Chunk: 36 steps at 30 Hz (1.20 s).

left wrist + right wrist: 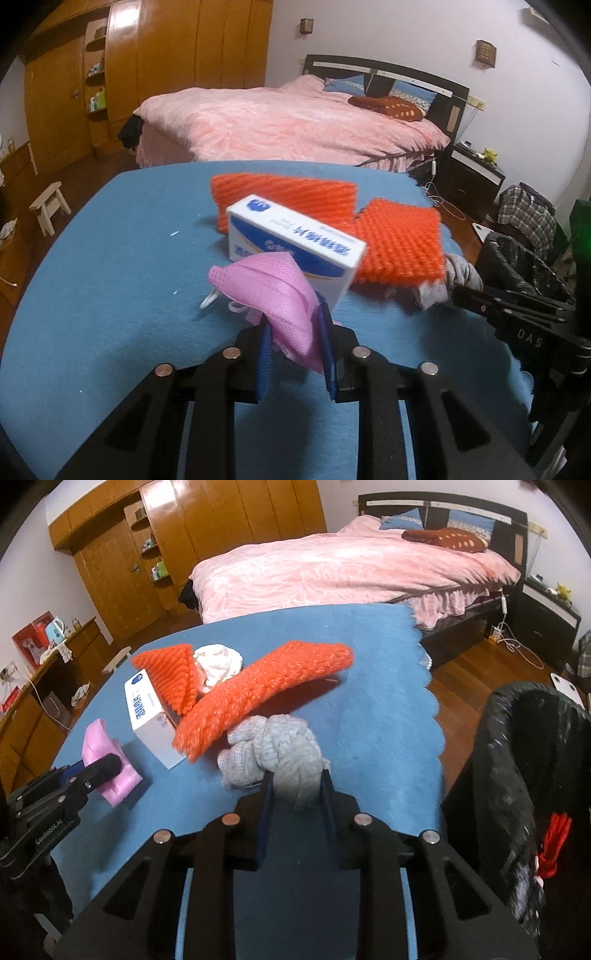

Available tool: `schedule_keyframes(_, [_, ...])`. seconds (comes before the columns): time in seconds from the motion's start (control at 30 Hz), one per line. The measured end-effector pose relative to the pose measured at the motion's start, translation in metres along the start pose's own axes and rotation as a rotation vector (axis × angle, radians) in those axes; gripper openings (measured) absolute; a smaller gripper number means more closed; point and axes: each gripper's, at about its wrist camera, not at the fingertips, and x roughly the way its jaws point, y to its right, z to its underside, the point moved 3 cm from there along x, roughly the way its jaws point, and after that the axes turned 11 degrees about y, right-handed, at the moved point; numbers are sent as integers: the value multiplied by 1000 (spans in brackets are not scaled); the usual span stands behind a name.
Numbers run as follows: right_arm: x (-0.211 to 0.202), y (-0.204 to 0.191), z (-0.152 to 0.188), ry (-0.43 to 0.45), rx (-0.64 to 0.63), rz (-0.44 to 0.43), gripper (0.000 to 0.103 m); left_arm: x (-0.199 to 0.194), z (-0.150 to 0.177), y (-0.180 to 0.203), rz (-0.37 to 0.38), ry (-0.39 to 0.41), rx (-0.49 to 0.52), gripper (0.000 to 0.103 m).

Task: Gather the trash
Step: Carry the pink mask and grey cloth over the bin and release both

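the left hand-held gripper pinches a crumpled pink mask just before the white box, the right hand-held gripper clenches a wadded grey cloth beside the orange mesh, the blue tabletop edge and black-lined bin near it.

Pink mask: lower end hidden between the left gripper's blue pads; ear loops partly tucked beneath it.
Grey cloth wad: near end hidden between the right gripper's fingers.
White box: near corner covered by the mask; print too blurred to read.
White crumpled wad: partly behind the orange foam net.
Black bin bag: cut off by the right edge; red item inside unclear.
Shelf items: too small to tell.
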Motion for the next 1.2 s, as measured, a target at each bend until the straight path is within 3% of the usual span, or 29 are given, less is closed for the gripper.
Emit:
schedule_keyframes(0.7, [-70, 26, -3, 93, 43, 20, 24, -39, -25, 55, 78, 74, 52, 24])
schedule_keyframes(1.2, [-138, 77, -11, 190, 68, 123, 24, -52, -42, 125, 199, 113, 109, 23])
